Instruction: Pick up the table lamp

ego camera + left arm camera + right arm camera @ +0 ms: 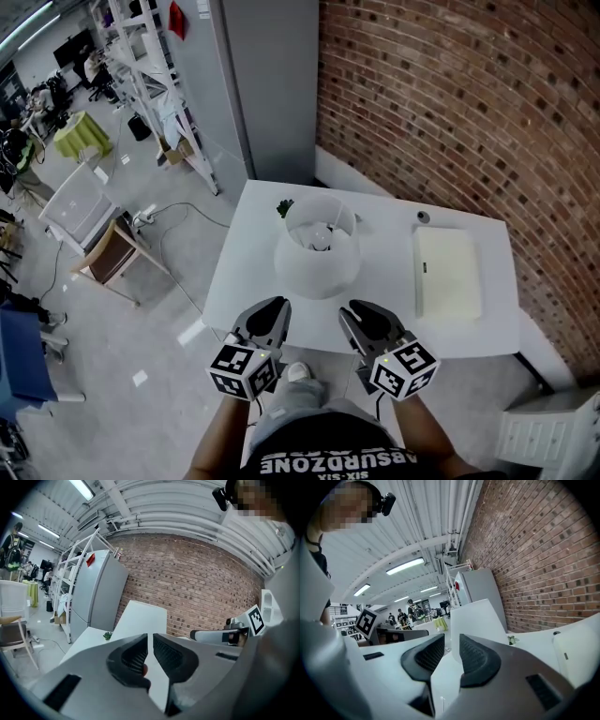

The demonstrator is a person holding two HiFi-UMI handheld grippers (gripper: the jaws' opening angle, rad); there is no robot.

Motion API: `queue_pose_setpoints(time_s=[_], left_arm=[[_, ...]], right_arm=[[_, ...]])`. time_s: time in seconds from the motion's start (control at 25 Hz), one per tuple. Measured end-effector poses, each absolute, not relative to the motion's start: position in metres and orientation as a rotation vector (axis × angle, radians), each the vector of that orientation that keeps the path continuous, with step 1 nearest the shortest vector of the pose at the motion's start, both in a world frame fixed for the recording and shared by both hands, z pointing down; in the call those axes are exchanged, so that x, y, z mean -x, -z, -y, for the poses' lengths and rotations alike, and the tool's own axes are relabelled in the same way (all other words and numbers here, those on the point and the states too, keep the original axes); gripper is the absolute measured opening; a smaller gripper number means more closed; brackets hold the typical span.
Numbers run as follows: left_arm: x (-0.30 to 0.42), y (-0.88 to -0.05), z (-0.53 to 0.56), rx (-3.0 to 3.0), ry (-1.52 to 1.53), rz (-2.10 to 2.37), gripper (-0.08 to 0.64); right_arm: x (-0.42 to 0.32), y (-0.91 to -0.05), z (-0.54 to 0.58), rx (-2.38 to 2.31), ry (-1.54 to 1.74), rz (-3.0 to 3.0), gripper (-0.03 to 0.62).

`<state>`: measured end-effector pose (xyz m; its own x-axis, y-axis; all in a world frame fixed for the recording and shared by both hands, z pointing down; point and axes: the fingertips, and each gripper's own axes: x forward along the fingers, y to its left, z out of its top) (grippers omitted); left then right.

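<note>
A: While the table lamp [317, 253] stands upright on the table [248, 272], where are the grippers?

B: The left gripper [272, 311] is at its 7 o'clock, jaws almost together, empty. The right gripper [366, 316] is at 5 o'clock, jaws apart, empty. A white pad [448, 272] lies at 3 o'clock.

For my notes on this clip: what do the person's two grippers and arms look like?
The left gripper and right gripper match: grey bodies, dark curved jaws with black ribbed pads, and a cube of black-and-white square markers on each. No sleeves cover the forearms; the shirt is black with white lettering.
</note>
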<state>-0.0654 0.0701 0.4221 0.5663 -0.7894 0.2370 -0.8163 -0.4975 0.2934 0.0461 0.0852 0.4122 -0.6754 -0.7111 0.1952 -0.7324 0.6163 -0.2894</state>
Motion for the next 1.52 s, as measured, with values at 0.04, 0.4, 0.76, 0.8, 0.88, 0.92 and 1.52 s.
queue_pose_setpoints(time_s=[0.04,0.4,0.76,0.8,0.88,0.92,1.52], left_arm=[[0.068,-0.423,-0.066,-2.433,-0.099,1.3,0.03],[0.078,-0.428,-0.031,-2.46,-0.096,1.213,0.142],[0.103,-0.447,-0.004,-2.42,-0.085,1.204,0.146],[0.105,-0.449,-0.002,-2.414,-0.084,1.204,0.146],[0.11,-0.451,0.001,-2.405,-0.089,1.211,0.146],[0.112,-0.451,0.002,-2.402,-0.091,1.214,0.146],[0.114,-0.483,0.036,-2.306,-0.146,1.136,0.163]], right_arm=[[-0.045,-0.413,-0.082,-1.234,-0.549,2.771,0.084],[-0.05,-0.422,-0.051,-1.279,-0.645,2.763,0.149],[-0.069,-0.435,-0.028,-1.395,-0.723,2.737,0.147],[-0.07,-0.436,-0.026,-1.397,-0.728,2.735,0.149],[-0.072,-0.436,-0.025,-1.394,-0.745,2.736,0.149],[-0.074,-0.436,-0.024,-1.391,-0.755,2.738,0.152],[-0.093,-0.473,0.011,-1.148,-0.907,2.692,0.247]])
